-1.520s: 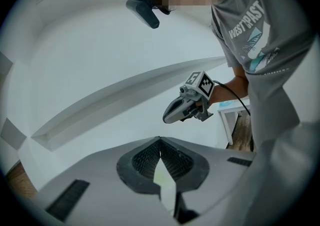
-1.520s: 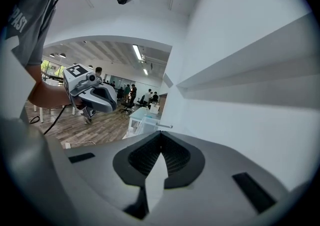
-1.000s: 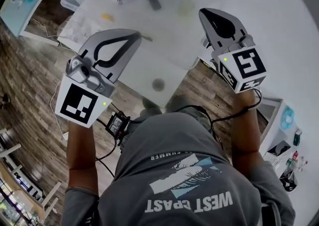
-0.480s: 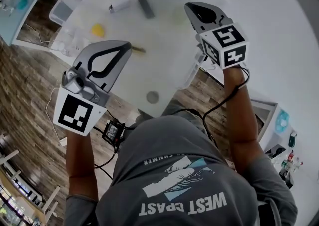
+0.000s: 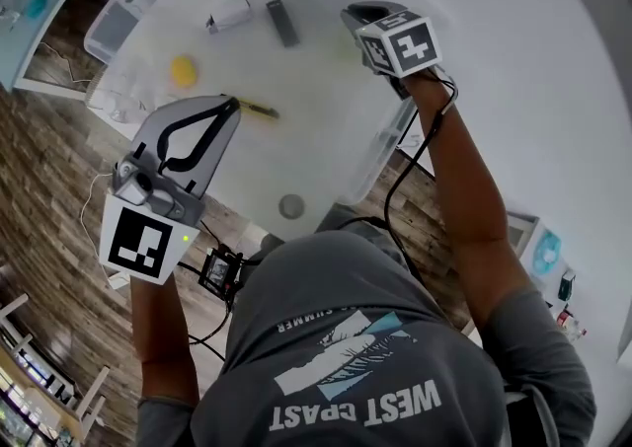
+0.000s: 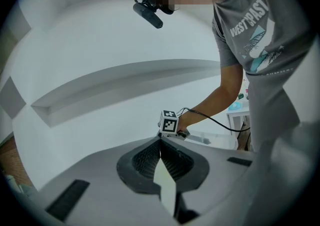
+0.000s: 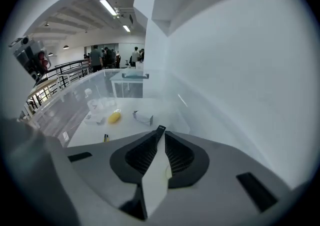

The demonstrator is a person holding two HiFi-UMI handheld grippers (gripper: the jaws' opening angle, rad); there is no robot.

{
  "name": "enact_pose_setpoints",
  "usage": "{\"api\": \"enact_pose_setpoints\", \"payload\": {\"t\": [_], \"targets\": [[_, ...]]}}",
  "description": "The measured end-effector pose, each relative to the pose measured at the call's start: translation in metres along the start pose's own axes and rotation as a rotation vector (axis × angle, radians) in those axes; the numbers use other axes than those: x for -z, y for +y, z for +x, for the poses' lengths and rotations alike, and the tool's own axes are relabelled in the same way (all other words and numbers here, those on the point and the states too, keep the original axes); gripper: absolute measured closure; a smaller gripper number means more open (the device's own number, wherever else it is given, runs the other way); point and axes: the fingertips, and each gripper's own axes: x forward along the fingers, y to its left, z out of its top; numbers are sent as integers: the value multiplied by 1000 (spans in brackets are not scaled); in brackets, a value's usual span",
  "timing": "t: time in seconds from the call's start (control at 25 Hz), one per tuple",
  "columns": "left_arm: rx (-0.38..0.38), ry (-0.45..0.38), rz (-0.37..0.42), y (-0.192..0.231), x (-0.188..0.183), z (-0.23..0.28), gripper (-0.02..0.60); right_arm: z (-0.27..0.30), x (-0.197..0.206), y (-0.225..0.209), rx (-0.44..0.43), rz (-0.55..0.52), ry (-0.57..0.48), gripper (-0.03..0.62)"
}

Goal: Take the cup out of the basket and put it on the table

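No cup shows plainly in any view. My right gripper (image 5: 357,16) reaches out over the far middle of the white table (image 5: 316,129), its marker cube facing up. In the right gripper view its jaws are opening, a thin gap stands between the tips (image 7: 161,132), and nothing is pressed between them. Past its tips lies a dark grey bar (image 7: 160,129). My left gripper (image 5: 229,102) hangs over the table's near left edge. Its tips (image 6: 160,142) meet with nothing held, and it points up at the wall and the person.
On the table lie a yellow lump (image 5: 182,70), a white tube (image 5: 229,16), the dark bar (image 5: 282,23), a yellow-and-black pen (image 5: 259,110) and a grey disc (image 5: 291,205). Clear plastic bins stand at the far left (image 5: 109,29) and the right edge (image 5: 387,144). Wood floor surrounds the table.
My right gripper has moved forward and to the left over the table. The left gripper has sunk a little toward the near left edge.
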Motion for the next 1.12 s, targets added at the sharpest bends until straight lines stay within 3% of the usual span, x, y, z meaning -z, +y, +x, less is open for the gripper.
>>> {"api": "enact_pose_setpoints", "payload": {"t": [0.2, 0.56, 1.04, 1.12], "targets": [[-38, 13, -32, 7, 10, -3, 571, 47, 31, -12, -23, 4, 173, 487], [-100, 36, -83, 20, 26, -15, 572, 103, 94, -24, -50, 24, 431, 467], [-130, 52, -116, 23, 37, -24, 571, 137, 150, -18, -105, 31, 637, 467], [-132, 56, -117, 22, 37, -25, 571, 139, 155, -16, -120, 15, 661, 490]]}}
